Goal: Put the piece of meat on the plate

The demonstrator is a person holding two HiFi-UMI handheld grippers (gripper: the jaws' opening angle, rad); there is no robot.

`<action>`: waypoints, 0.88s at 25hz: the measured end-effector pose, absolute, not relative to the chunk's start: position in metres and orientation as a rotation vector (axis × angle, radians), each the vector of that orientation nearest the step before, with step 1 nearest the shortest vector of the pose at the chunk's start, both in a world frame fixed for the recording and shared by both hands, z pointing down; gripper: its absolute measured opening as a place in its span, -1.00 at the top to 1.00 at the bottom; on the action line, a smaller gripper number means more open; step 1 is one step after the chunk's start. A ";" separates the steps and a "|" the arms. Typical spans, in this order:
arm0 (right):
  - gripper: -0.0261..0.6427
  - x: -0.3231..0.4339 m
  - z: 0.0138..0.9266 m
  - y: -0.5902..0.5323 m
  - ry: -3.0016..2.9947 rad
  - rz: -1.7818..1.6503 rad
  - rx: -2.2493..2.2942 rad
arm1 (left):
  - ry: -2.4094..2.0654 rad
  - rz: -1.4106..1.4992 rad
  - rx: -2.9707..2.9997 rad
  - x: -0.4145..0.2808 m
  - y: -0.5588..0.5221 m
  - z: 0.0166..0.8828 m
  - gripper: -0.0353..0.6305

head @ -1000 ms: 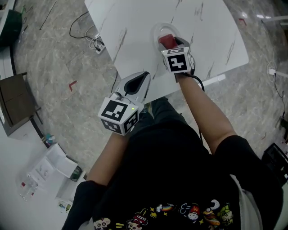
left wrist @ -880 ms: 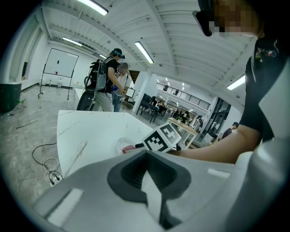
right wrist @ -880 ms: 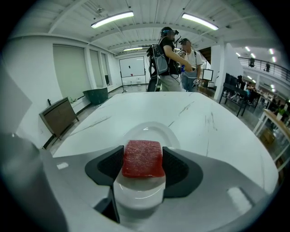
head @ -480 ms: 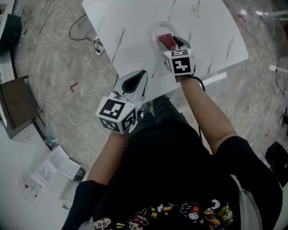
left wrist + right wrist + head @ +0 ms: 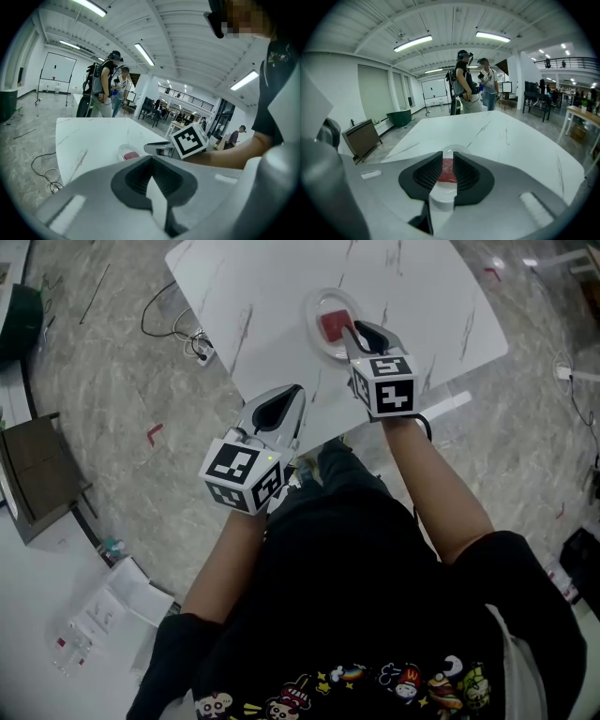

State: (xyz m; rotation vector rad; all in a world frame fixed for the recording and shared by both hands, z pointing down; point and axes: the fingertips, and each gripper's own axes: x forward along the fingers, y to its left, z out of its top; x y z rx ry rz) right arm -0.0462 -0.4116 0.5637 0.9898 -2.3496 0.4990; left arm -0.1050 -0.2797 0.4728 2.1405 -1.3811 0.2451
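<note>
The red piece of meat [image 5: 332, 326] lies on the clear round plate [image 5: 313, 309] on the white marble table [image 5: 272, 287]. My right gripper [image 5: 355, 333] hovers just above the plate's near side, clear of the meat. Its jaws have just been closing and now stand a narrow gap apart with nothing between them. Through that gap, the right gripper view shows the meat [image 5: 447, 171] on the plate [image 5: 442, 196] below. My left gripper [image 5: 297, 391] rests shut and empty at the table's near edge. In its own view the plate [image 5: 123, 149], the meat [image 5: 132, 155] and the right gripper [image 5: 147, 147] lie ahead.
Cables and a power strip [image 5: 197, 331] lie on the floor left of the table. A brown cabinet [image 5: 37, 470] stands further left, with papers [image 5: 103, 613] on the floor below it. Two people [image 5: 472, 89] stand beyond the table's far end.
The right gripper lifted and drew back from the meat while its jaws narrowed. The meat stays on the plate. The left gripper has not moved.
</note>
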 end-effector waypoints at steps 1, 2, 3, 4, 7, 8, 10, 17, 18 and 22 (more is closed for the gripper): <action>0.66 -0.042 0.556 -0.410 -2.360 0.499 1.006 | -1.376 0.247 2.150 -0.104 -0.280 0.470 0.89; 0.69 -0.037 0.547 -0.408 -2.370 0.497 1.022 | -1.372 0.250 2.160 -0.103 -0.280 0.468 0.89; 0.72 -0.033 0.539 -0.406 -2.379 0.494 1.038 | -1.368 0.253 2.170 -0.103 -0.281 0.465 0.89; 0.75 -0.028 0.531 -0.403 -2.388 0.489 1.054 | -1.364 0.256 2.180 -0.102 -0.281 0.463 0.89; 0.81 -0.013 0.511 -0.396 -2.409 0.472 1.097 | -1.358 0.266 2.203 -0.101 -0.283 0.458 0.89; 0.83 -0.007 0.506 -0.394 -2.413 0.469 1.111 | -1.357 0.269 2.209 -0.100 -0.284 0.456 0.89; 0.85 0.002 0.497 -0.390 -2.421 0.465 1.139 | -1.356 0.274 2.223 -0.100 -0.286 0.453 0.89; 0.85 0.033 0.477 -0.381 -2.415 0.472 1.227 | -1.355 0.296 2.260 -0.098 -0.293 0.443 0.89; 0.85 0.036 0.475 -0.380 -2.414 0.472 1.234 | -1.356 0.297 2.262 -0.098 -0.294 0.442 0.89; 0.85 0.043 0.469 -0.375 -2.416 0.467 1.243 | -1.362 0.302 2.265 -0.100 -0.296 0.441 0.89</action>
